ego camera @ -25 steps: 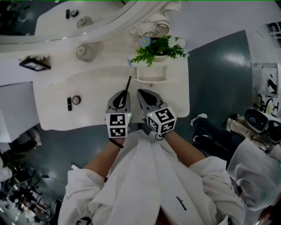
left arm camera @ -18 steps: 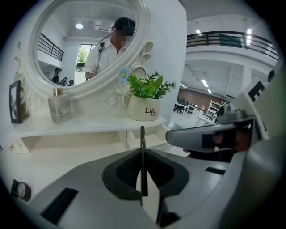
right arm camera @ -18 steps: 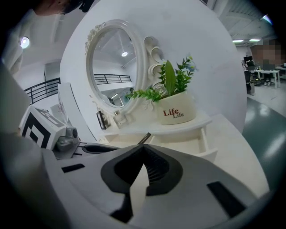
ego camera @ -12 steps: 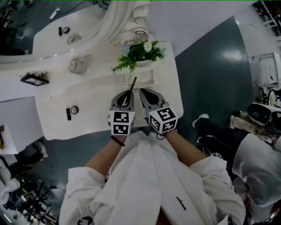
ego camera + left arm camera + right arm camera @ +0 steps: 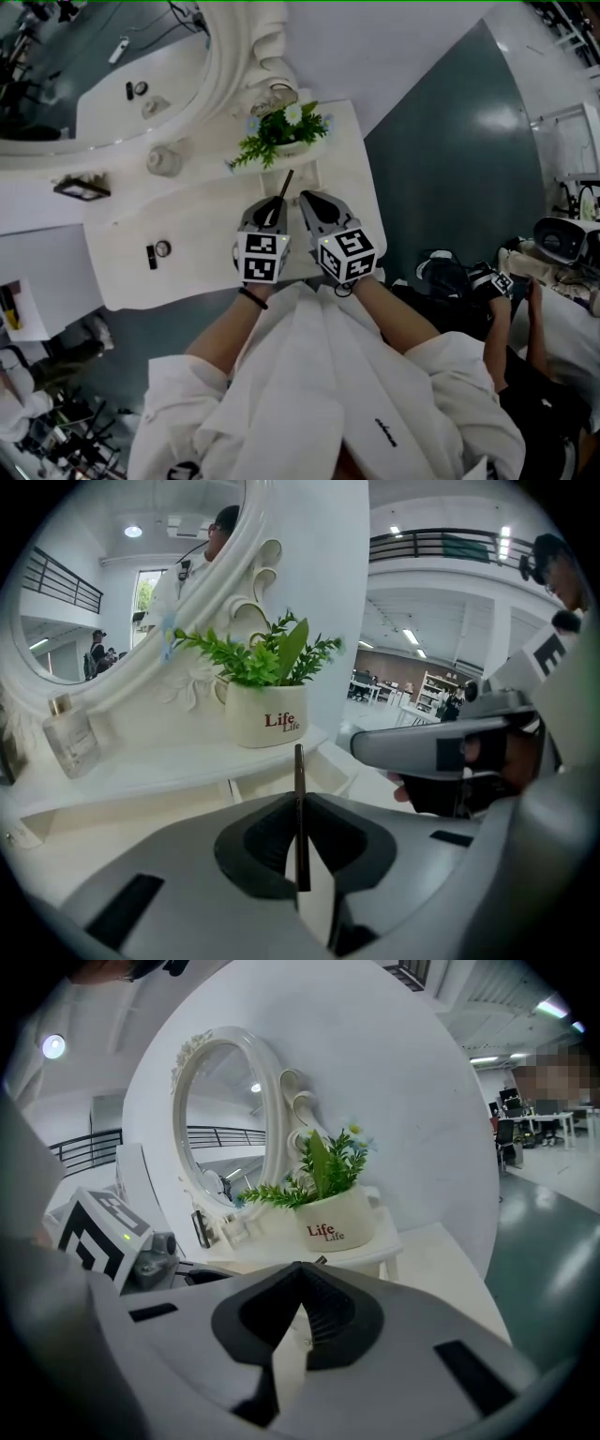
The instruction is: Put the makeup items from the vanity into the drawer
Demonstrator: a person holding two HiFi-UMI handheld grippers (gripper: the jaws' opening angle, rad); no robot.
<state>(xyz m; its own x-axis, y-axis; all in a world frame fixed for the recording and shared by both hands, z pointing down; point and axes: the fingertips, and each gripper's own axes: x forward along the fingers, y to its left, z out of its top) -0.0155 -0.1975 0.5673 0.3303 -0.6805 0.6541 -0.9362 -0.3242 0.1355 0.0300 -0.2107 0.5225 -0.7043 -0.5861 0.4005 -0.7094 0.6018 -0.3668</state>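
Observation:
My left gripper (image 5: pixel 271 202) is shut on a thin dark makeup pencil (image 5: pixel 284 183). The pencil (image 5: pixel 299 808) stands upright between the pads in the left gripper view, its tip pointing at the white "Life" plant pot (image 5: pixel 265 716). Close on its right, my right gripper (image 5: pixel 310 198) hovers over the white vanity top (image 5: pixel 197 230), and its jaws (image 5: pixel 298 1269) are shut with nothing between them. Both grippers point at the small raised shelf (image 5: pixel 302 167) under the plant. A black tube (image 5: pixel 150 255) and a round compact (image 5: pixel 163 248) lie on the vanity at the left.
An oval mirror (image 5: pixel 112 84) in a white frame stands behind the vanity. A glass perfume bottle (image 5: pixel 164 160) and a dark flat tray (image 5: pixel 80 187) sit on the back ledge at left. Dark floor lies beyond the vanity's right edge. A person's legs show at the far right.
Both grippers have moved closer to the plant and the raised shelf. The pencil stays in the left gripper, and the head view has swung round.

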